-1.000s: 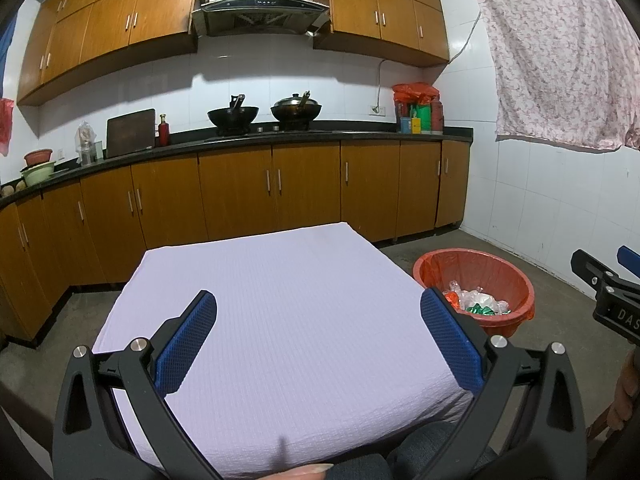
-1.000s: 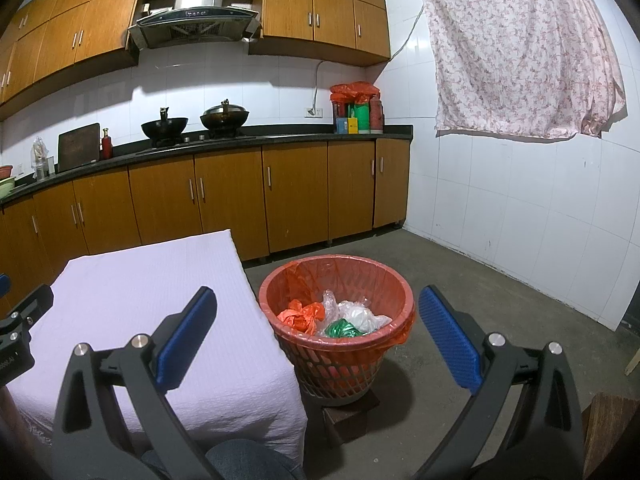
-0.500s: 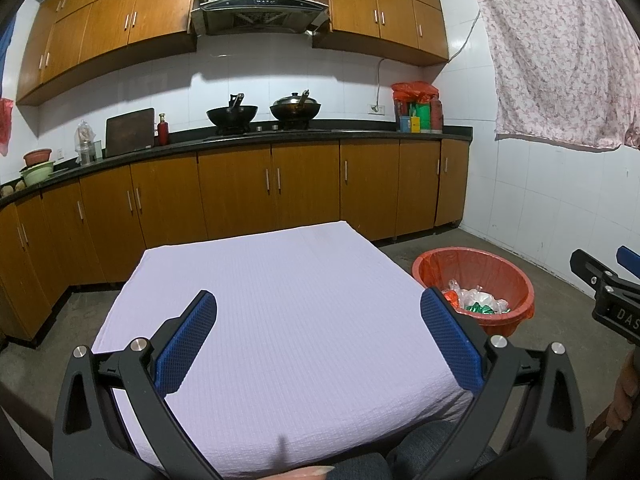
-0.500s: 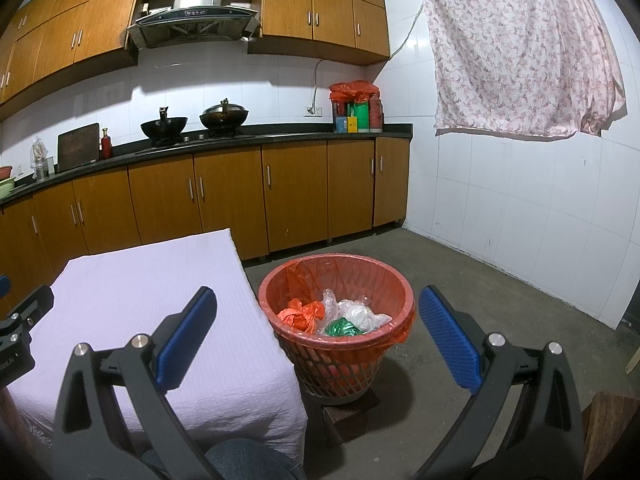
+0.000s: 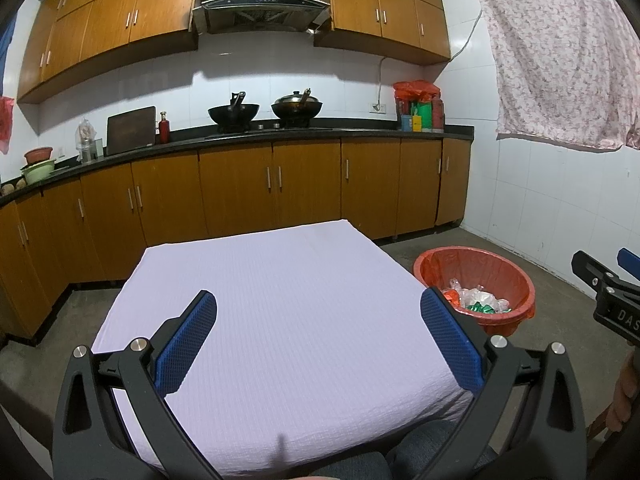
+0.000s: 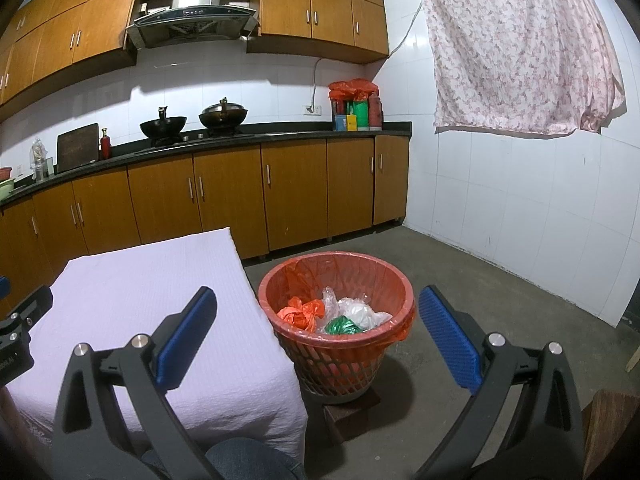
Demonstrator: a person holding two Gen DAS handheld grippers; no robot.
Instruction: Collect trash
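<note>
Both tools are wide open and hold nothing: the left tool (image 5: 318, 336) hovers over the lilac-covered worktop (image 5: 280, 280), the right tool (image 6: 316, 332) faces the red lined waste basket (image 6: 336, 280) at 12 o'clock. The trash (image 6: 336, 316), crumpled bags and wrappers, lies inside the basket. No loose item shows on the worktop; collection appears complete, and the next move calls only for checking the floor.
</note>
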